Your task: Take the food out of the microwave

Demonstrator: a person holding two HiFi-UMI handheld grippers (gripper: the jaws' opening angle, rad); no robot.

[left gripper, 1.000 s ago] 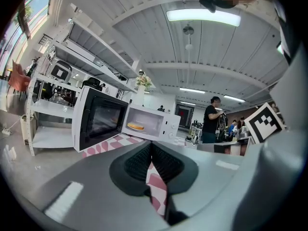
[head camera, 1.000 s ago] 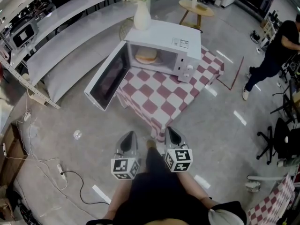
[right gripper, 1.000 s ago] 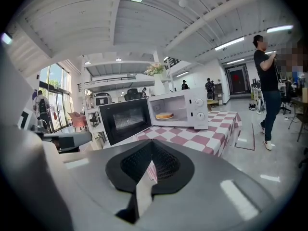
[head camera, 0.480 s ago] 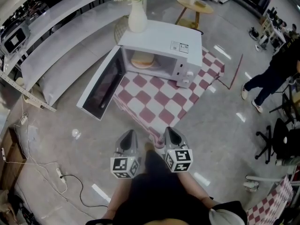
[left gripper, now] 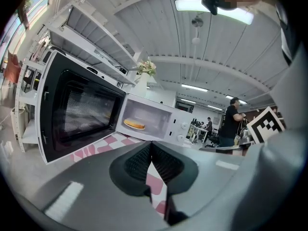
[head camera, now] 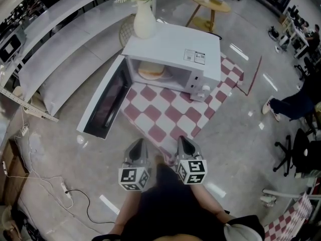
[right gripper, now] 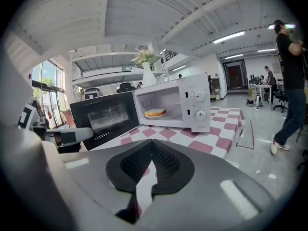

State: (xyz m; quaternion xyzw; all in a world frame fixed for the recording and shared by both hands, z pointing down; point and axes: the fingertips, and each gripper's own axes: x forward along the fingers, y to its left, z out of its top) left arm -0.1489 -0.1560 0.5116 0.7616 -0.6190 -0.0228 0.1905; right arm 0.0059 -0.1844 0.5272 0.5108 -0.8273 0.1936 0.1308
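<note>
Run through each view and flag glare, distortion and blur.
Head view: wide-angle bend at the edges, light streaks glaring on the floor. Left gripper view: round fisheye frame, ceiling lamp blown out. Right gripper view: same fisheye curve, microwave sharp.

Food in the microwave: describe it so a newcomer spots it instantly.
Find the table with the red-and-white checked cloth; a white microwave stands on it, door swung wide open. The food is the flat, round, golden-tan disc lying inside the cavity, the only thing in there; the white vase stands outside.
</note>
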